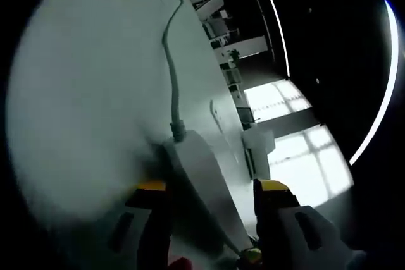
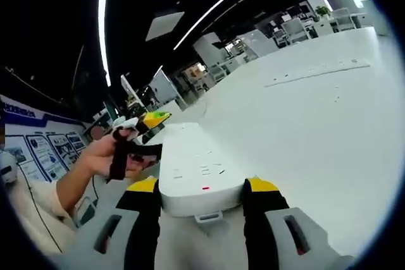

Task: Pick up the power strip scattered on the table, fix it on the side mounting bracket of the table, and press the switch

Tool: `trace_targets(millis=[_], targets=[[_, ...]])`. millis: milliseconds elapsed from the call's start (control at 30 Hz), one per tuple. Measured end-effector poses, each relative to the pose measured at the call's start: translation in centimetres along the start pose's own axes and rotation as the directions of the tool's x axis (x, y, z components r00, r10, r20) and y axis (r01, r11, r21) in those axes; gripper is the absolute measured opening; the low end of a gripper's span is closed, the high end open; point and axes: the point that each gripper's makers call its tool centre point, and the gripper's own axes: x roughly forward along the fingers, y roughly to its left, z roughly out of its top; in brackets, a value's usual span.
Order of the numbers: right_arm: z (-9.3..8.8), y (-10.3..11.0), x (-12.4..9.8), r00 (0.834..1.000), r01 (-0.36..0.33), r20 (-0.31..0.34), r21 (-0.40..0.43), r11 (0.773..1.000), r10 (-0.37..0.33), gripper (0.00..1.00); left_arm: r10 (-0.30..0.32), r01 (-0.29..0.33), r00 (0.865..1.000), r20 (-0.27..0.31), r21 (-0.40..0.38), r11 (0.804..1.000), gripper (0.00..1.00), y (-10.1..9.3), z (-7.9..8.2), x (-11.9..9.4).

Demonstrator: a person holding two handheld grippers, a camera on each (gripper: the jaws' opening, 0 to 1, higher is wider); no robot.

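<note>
A white power strip [image 2: 196,162] is held above the white table [image 2: 304,131], its near end between the yellow-tipped jaws of my right gripper [image 2: 202,184], which is shut on it. A small red mark [image 2: 205,188] shows on its top face near that end. At its far end a person's hand [image 2: 101,153] holds my left gripper [image 2: 145,124]. In the left gripper view the power strip [image 1: 202,175] runs between the jaws of my left gripper [image 1: 212,186], gripped at its cable end. Its white cable [image 1: 172,74] trails away across the table [image 1: 82,93].
A long cover strip [image 2: 316,71] lies flush in the tabletop far off. Office desks and chairs [image 2: 297,26] stand beyond the table. Posters [image 2: 38,143] line a wall on the left. Bright floor patches [image 1: 297,156] lie past the table edge.
</note>
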Motion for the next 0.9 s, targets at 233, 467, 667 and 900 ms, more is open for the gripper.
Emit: trace_targets(millis=[233,467,667,900], targets=[[-0.12,0.02,0.0,1.0,0.004,-0.002,-0.021,1.0,-0.004,0.48,0.007,-0.007,1.0,-0.01,0.012,1.0,0.54,-0.3,-0.8,0.39],[-0.28,0.08,-0.02,1.0,0.01,-0.001,-0.048,0.999,-0.01,0.48,0.012,-0.012,1.0,-0.021,0.023,1.0,0.53,-0.2,-0.83,0.84],[-0.32,0.13,-0.02,1.0,0.011,0.0,-0.052,0.999,-0.011,0.48,0.013,-0.013,1.0,-0.018,0.022,1.0,0.52,-0.19,-0.82,0.9],[-0.33,0.11,0.02,1.0,0.014,-0.004,-0.06,0.998,-0.014,0.48,0.019,-0.019,1.0,-0.016,0.022,1.0,0.49,0.01,-0.8,1.02]])
